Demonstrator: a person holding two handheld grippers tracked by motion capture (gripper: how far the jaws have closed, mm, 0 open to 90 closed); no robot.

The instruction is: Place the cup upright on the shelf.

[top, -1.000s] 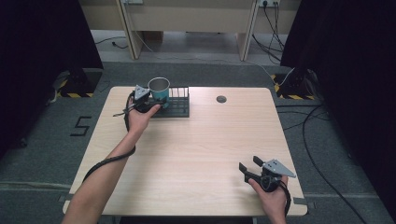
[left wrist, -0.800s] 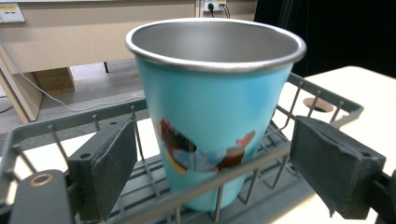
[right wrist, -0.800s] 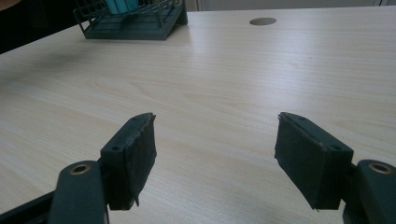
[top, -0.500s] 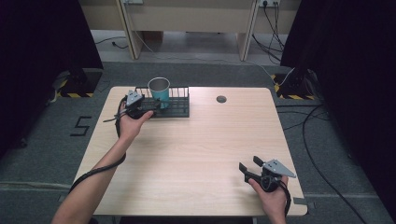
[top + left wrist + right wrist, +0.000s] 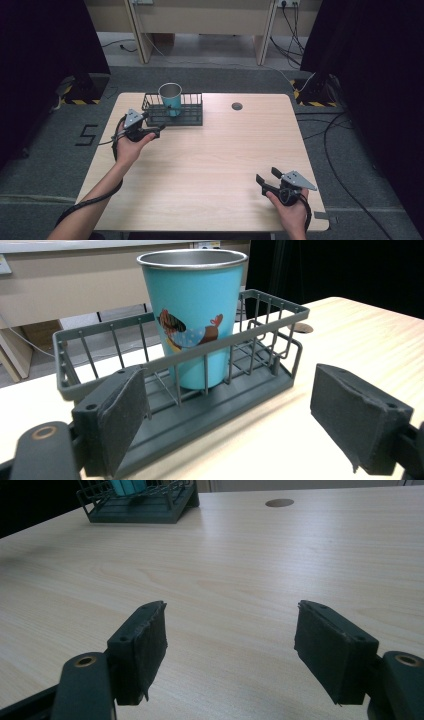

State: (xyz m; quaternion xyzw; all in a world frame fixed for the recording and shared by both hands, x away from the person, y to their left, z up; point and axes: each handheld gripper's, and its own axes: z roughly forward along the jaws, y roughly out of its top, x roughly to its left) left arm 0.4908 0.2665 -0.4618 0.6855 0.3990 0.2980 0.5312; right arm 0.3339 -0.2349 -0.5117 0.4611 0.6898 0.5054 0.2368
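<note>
A teal metal cup [image 5: 171, 98] [image 5: 194, 310] with a bird picture stands upright in a dark grey wire rack [image 5: 192, 114] [image 5: 250, 342] at the back left of the wooden table. My left gripper [image 5: 156, 131] [image 5: 235, 425] is open just in front of the rack's left end, holding nothing, its jaws apart from the cup. My right gripper [image 5: 266, 178] [image 5: 235, 645] rests open near the front right corner, jaws wide over bare wood. In the right gripper view the rack [image 5: 140, 502] sits far off at the top left.
A round cable hole [image 5: 237, 106] [image 5: 279, 502] lies in the table right of the rack. Dark curtains stand on both sides. Cables trail on the floor at the right. A wooden bench [image 5: 200, 20] stands beyond the table.
My left gripper has let go of the cup in the rack and drawn back toward the person and to the left. The right gripper has not moved.
</note>
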